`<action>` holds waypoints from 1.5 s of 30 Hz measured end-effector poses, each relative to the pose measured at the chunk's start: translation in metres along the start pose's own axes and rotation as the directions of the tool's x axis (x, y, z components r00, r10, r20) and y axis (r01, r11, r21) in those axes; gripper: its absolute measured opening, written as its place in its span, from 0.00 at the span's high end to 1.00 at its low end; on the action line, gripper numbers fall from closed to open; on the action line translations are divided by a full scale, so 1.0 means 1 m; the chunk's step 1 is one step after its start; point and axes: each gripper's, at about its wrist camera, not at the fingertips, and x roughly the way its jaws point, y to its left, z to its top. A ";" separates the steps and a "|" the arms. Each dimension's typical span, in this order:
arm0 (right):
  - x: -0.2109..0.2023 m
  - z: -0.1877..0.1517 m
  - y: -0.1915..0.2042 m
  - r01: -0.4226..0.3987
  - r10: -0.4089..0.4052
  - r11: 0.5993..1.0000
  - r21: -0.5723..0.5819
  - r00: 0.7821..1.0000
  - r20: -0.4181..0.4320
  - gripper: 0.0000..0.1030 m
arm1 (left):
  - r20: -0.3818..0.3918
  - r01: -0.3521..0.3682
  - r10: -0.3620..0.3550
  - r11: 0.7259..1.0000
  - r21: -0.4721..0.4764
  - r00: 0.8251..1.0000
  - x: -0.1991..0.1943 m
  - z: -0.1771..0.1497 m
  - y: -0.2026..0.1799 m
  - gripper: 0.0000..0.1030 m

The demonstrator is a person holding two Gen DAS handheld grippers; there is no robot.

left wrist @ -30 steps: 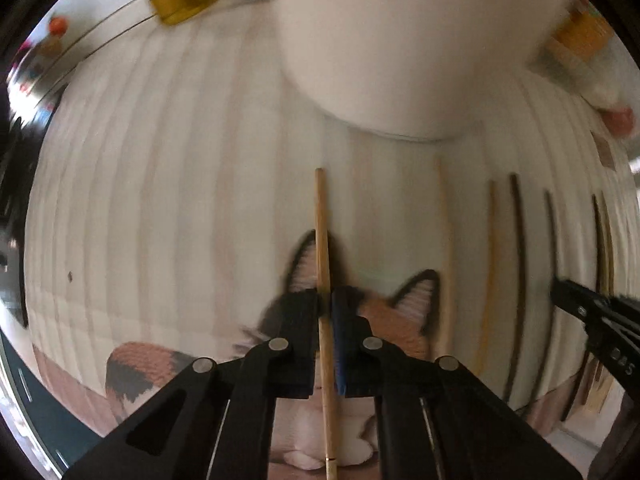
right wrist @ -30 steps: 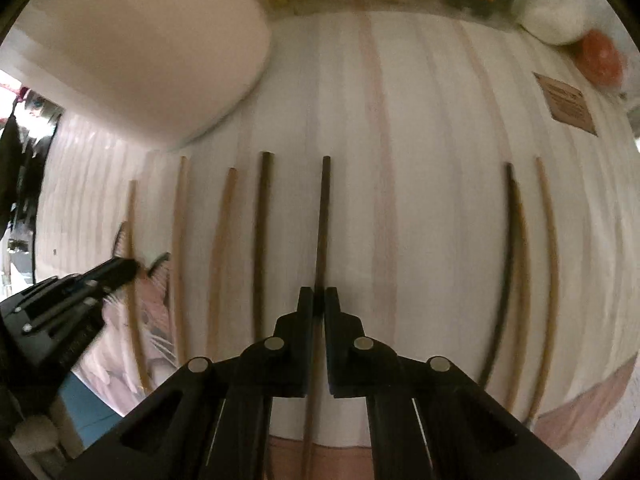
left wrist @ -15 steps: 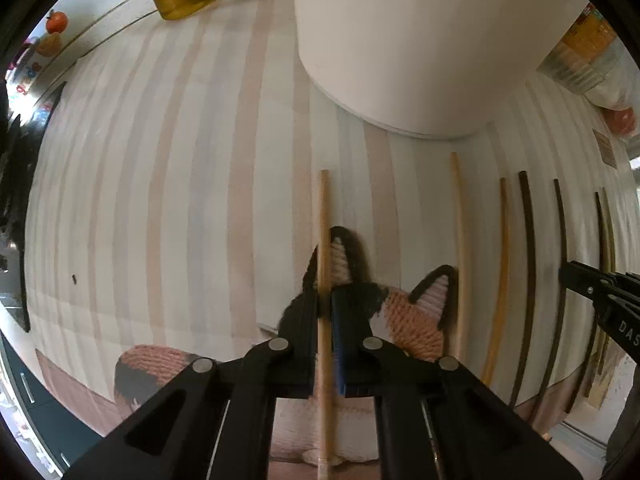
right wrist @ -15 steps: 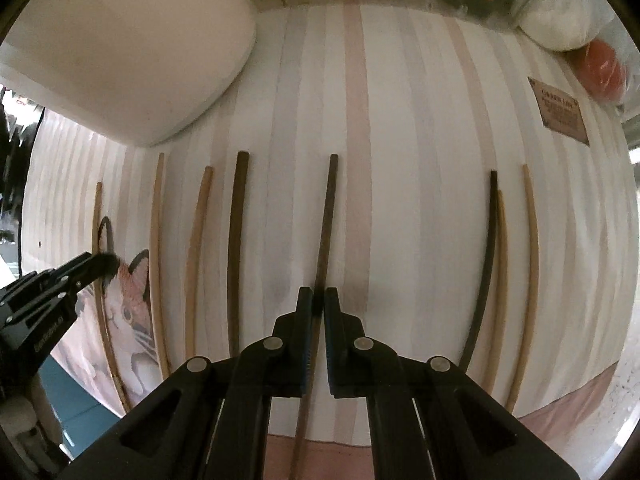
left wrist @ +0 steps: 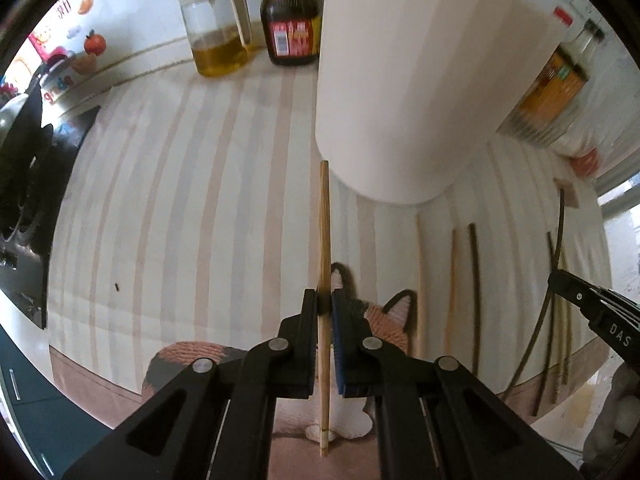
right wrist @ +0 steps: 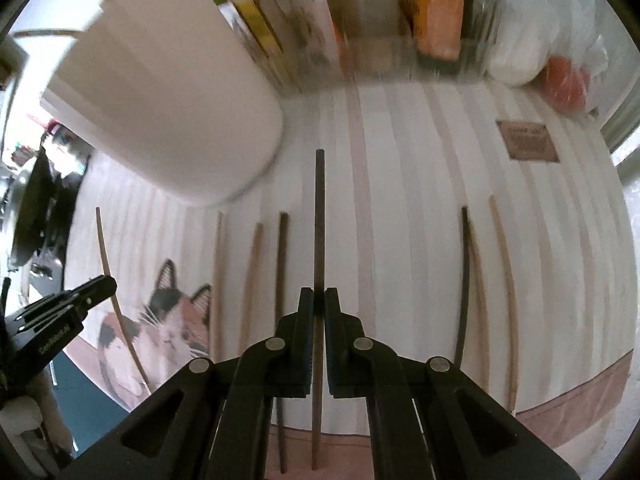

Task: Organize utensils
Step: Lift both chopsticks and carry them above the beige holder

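Soft daylight, heavy fisheye bending, some motion blur.

Both views are evenly lit, with overexposed brightness at the right edge. Shadows are faint. Straight stripes on the mat (left wrist: 168, 208) bow outward toward the dark circular borders. In the right wrist view the white container (right wrist: 168, 96) and shelf items (right wrist: 384, 28) smear with blur; the left wrist view is sharper.

I see a light wooden chopstick (left wrist: 325, 240) raised lengthwise; a dark chopstick (right wrist: 319, 240) likewise; five others (right wrist: 464, 280) lie parallel on the striped mat.
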 end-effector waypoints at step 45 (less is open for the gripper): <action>-0.234 0.158 0.130 -0.021 0.156 0.966 -0.257 0.841 0.518 0.96 | 0.587 -0.034 0.067 0.997 -0.067 0.807 -0.259 0.159 -0.006 0.96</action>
